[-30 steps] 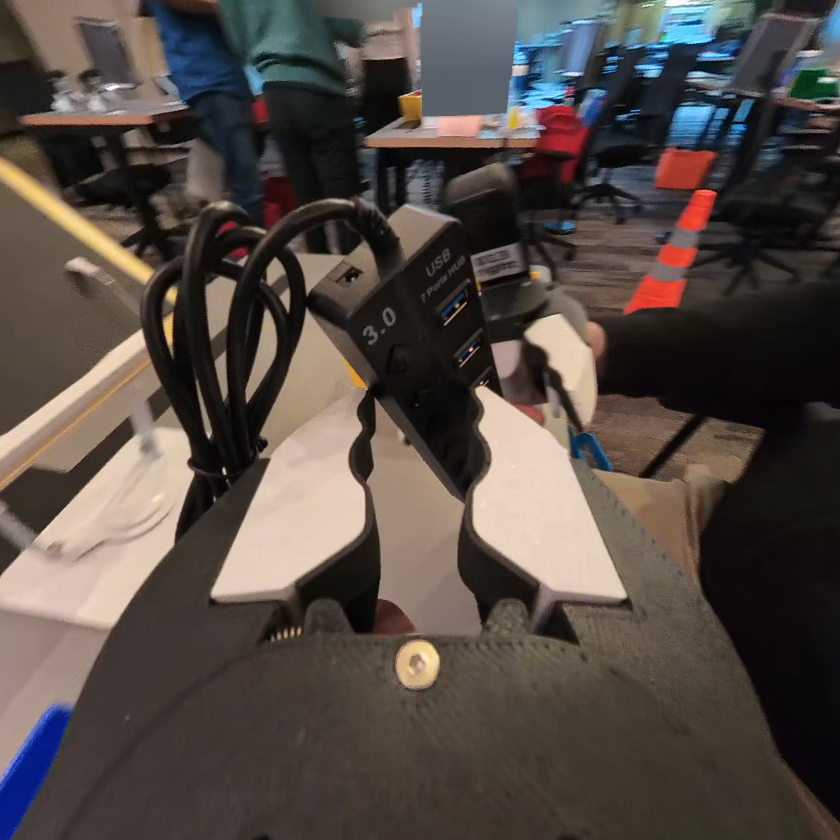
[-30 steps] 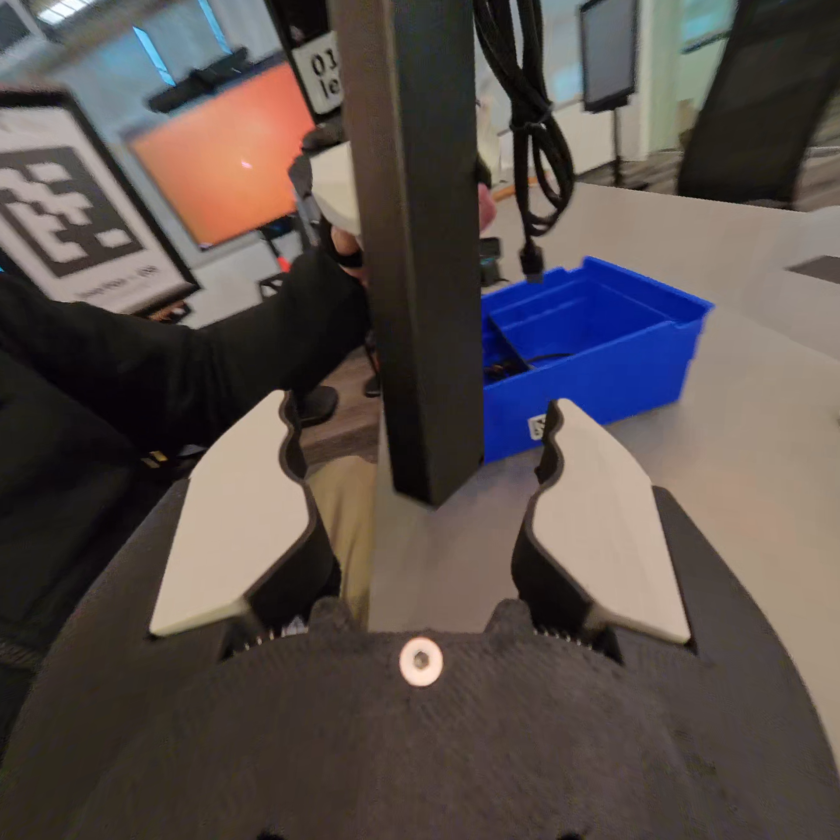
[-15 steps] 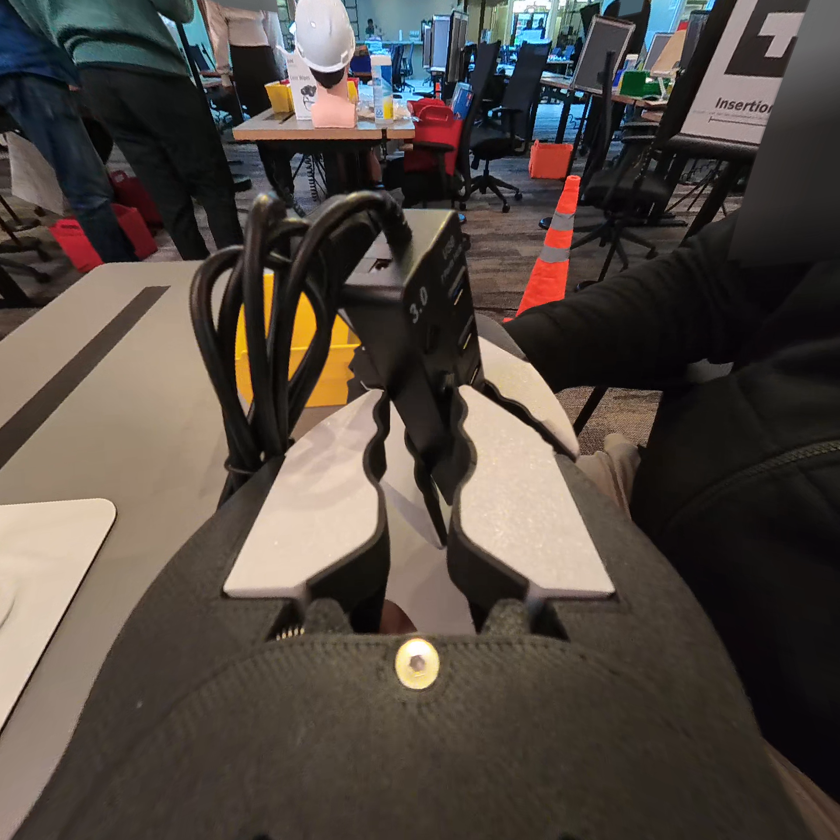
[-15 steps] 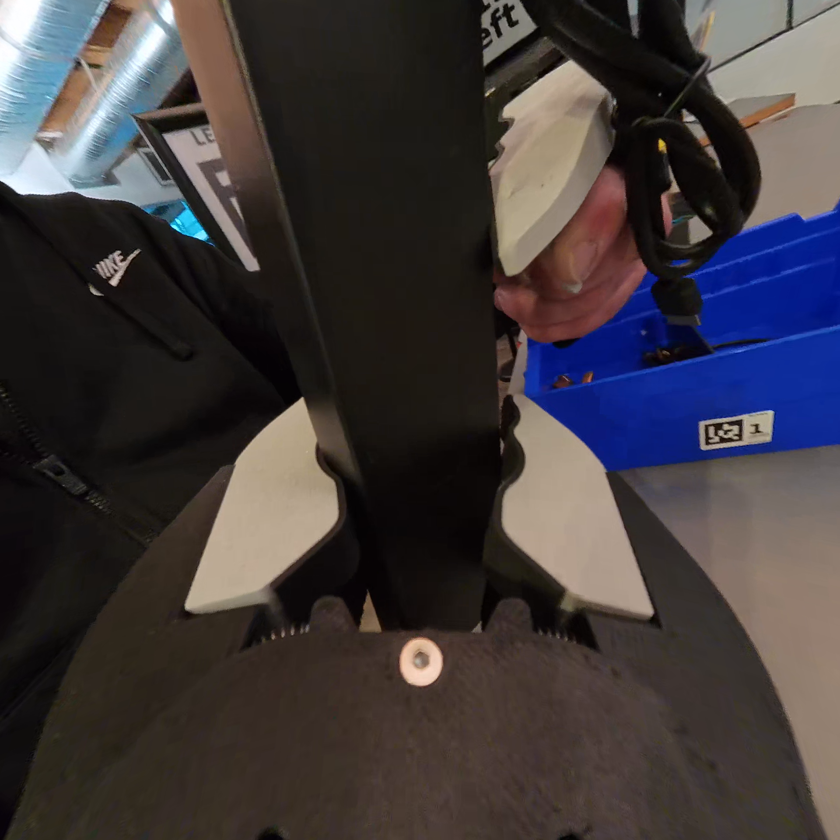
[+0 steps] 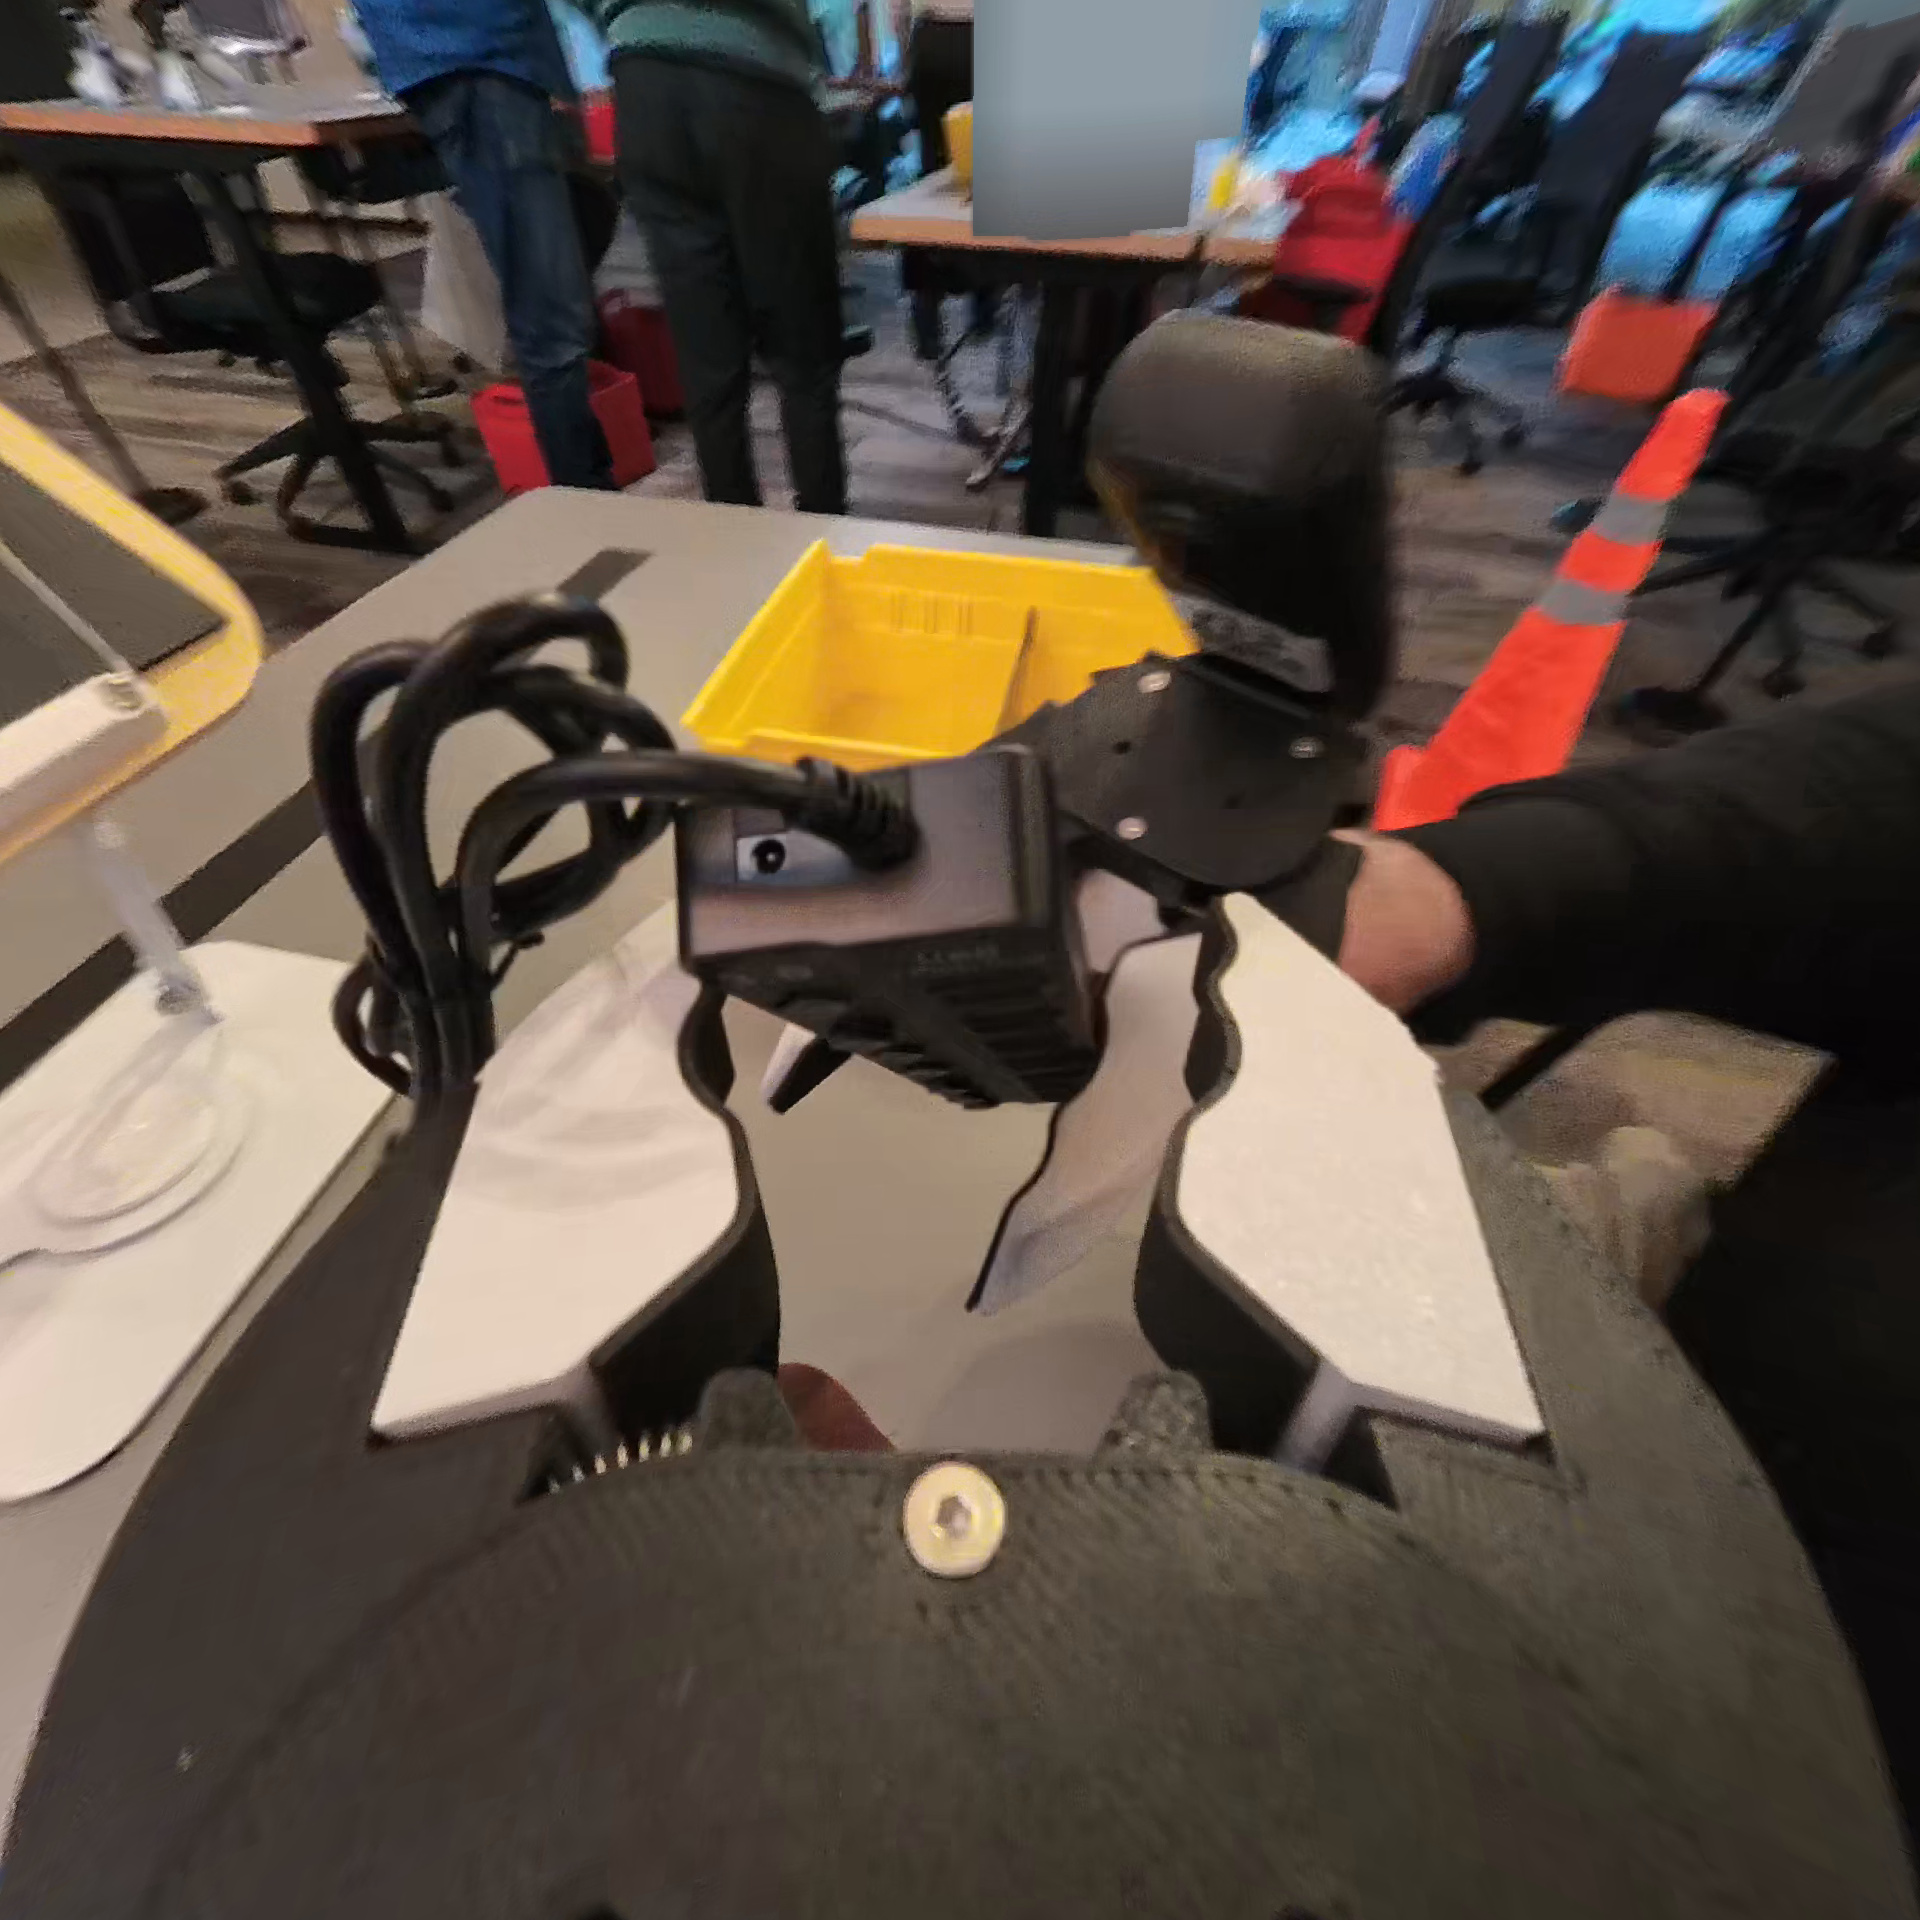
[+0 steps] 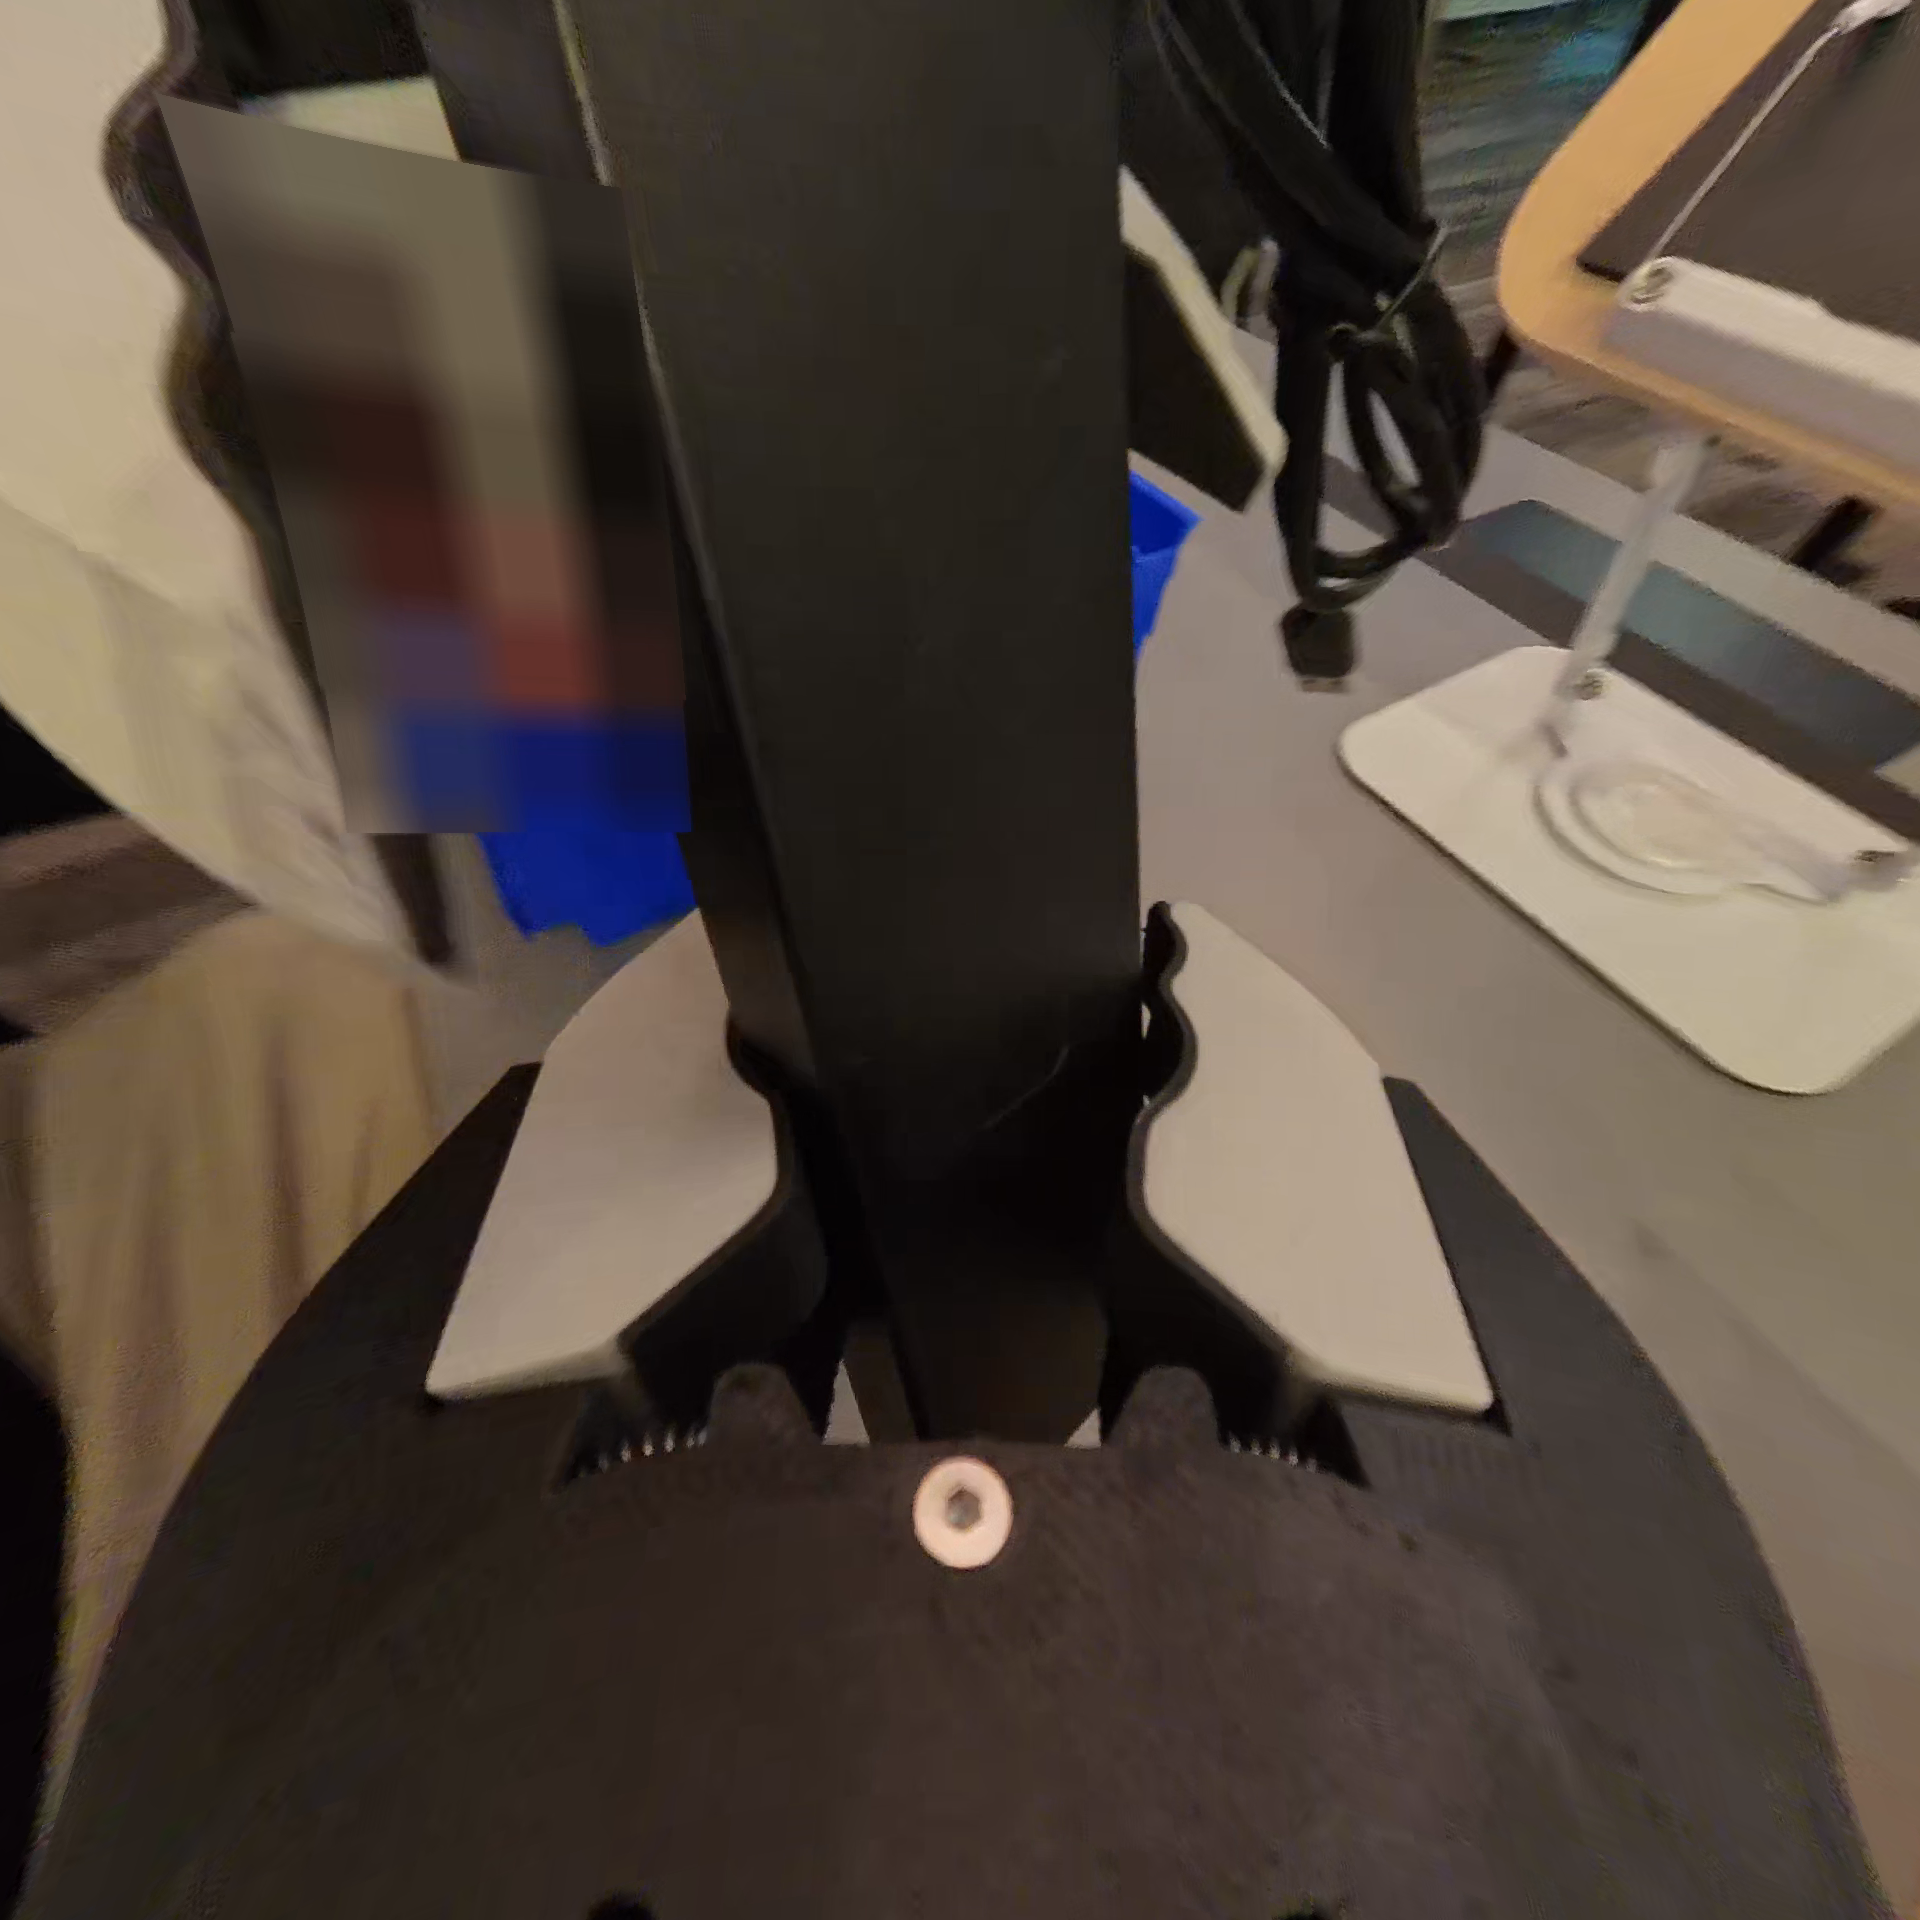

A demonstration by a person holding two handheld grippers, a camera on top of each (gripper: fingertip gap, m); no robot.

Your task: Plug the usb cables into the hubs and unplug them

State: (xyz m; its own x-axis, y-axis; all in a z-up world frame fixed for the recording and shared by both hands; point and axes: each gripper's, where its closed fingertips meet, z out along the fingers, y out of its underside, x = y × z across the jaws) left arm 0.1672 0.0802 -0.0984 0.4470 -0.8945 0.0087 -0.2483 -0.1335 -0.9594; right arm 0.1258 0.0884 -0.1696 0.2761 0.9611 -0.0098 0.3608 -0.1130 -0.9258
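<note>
The black USB hub (image 5: 883, 935) hangs above the grey table (image 5: 312, 852), its cable end turned toward the left wrist camera. My left gripper (image 5: 956, 987) is open, with a finger on each side of the hub and not touching it. In the right wrist view my right gripper (image 6: 956, 987) is shut on the hub (image 6: 883, 520), which stands up between the jaws. One of its fingers (image 5: 1060, 1195) shows under the hub in the left wrist view. The hub's coiled black cable (image 5: 436, 831) hangs at the side, its plug (image 6: 1320, 644) loose.
A yellow bin (image 5: 904, 644) stands on the table behind the hub. A blue bin (image 6: 582, 852) sits near the table's edge. A stand with a white base (image 6: 1662, 883) holds a wood-framed panel (image 6: 1558, 260). An orange cone (image 5: 1558, 644) and people stand beyond. My hands' fingertips stand some 8 centimeters from each other.
My left gripper has opened and let go of the hub. My right gripper has closed on it and now holds it alone. The hub has tipped over, cable end toward the left camera.
</note>
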